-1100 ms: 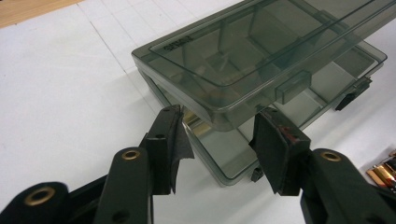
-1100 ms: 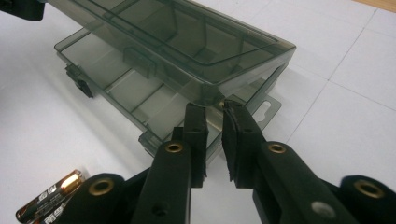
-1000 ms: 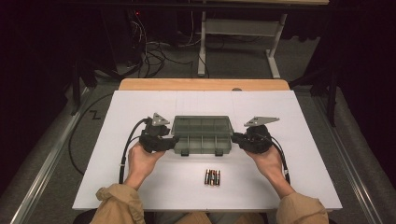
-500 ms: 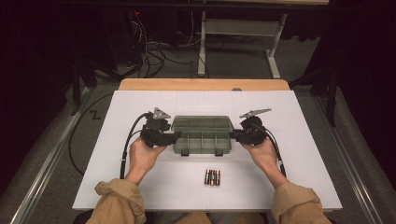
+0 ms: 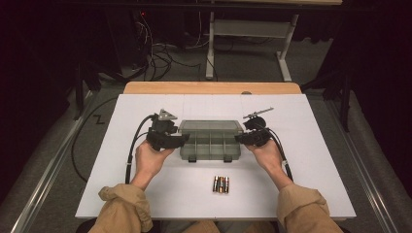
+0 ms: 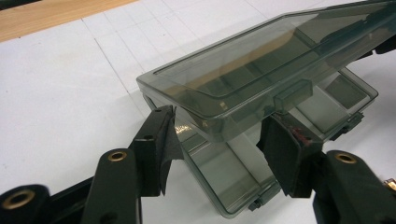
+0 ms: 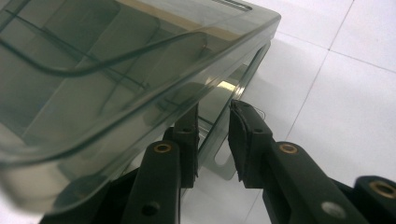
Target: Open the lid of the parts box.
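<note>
The smoke-grey compartment box (image 5: 210, 140) sits mid-table on the white table (image 5: 121, 116), with a gripper at each end. Its lid (image 6: 261, 74) is already raised off the tray at the near edge and hangs partway open — the opening is begun, not finished, I judge.

The left gripper (image 5: 182, 139) is at the box's left end; in the left gripper view its jaws stand wide apart, straddling the lid's corner with gaps on both sides, holding nothing. The right gripper (image 5: 239, 138) is at the right end; in the right gripper view its jaws stand a little apart either side of the tray's end wall (image 7: 219, 121), and I cannot tell whether they pinch it.

Four batteries (image 5: 221, 184) lie just near of the box, untouched — likely still to be loaded once the lid is fully back.
</note>
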Tool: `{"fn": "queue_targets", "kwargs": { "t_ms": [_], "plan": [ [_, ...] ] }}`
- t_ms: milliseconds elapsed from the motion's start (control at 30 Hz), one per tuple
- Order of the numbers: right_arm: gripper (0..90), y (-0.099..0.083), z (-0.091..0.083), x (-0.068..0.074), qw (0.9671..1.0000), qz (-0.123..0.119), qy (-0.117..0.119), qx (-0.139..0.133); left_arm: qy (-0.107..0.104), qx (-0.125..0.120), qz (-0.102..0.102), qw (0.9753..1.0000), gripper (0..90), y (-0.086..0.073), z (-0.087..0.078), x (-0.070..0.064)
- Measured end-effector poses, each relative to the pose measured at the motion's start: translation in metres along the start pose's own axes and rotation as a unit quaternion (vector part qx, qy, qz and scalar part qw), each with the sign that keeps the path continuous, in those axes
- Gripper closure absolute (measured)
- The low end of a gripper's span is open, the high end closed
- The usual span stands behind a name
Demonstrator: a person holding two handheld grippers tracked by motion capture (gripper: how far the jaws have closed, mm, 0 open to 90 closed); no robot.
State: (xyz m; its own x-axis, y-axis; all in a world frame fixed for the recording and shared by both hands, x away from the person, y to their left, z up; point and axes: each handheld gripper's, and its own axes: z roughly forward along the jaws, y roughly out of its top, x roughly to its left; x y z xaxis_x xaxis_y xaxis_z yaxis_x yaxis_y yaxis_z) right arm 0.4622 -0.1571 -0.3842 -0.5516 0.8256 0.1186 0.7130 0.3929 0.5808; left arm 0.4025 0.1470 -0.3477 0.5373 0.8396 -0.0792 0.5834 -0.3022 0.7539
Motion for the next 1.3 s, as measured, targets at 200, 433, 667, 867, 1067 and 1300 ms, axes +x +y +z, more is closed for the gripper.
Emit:
{"fn": "queue_targets", "kwargs": {
  "t_ms": [200,433,667,867,1067,1300],
  "plan": [
    [73.4,0.001,0.001,-0.002,1.0000,0.002,0.002,0.004,0.006,-0.001,0.007,1.0000,43.7,0.002,0.001,0.000],
    [74.1,0.002,0.001,0.000,0.9999,0.002,-0.001,0.012,0.013,-0.016,0.002,0.9998,45.0,0.007,0.005,0.000],
    [74.2,0.003,0.001,0.000,0.9999,0.002,0.000,0.015,0.022,-0.017,-0.001,0.9996,50.1,0.011,0.009,0.004],
    [74.3,0.004,0.001,-0.002,0.9997,0.004,0.006,0.022,0.027,-0.014,0.003,0.9995,55.0,0.014,0.010,0.007],
    [74.4,0.004,0.001,-0.002,0.9997,0.003,0.006,0.023,0.032,-0.015,0.003,0.9994,57.1,0.019,0.014,0.010],
    [74.6,0.004,0.001,-0.002,0.9997,-0.003,0.006,0.023,0.028,-0.018,-0.007,0.9994,61.4,0.020,0.021,0.017]
  ]
}}
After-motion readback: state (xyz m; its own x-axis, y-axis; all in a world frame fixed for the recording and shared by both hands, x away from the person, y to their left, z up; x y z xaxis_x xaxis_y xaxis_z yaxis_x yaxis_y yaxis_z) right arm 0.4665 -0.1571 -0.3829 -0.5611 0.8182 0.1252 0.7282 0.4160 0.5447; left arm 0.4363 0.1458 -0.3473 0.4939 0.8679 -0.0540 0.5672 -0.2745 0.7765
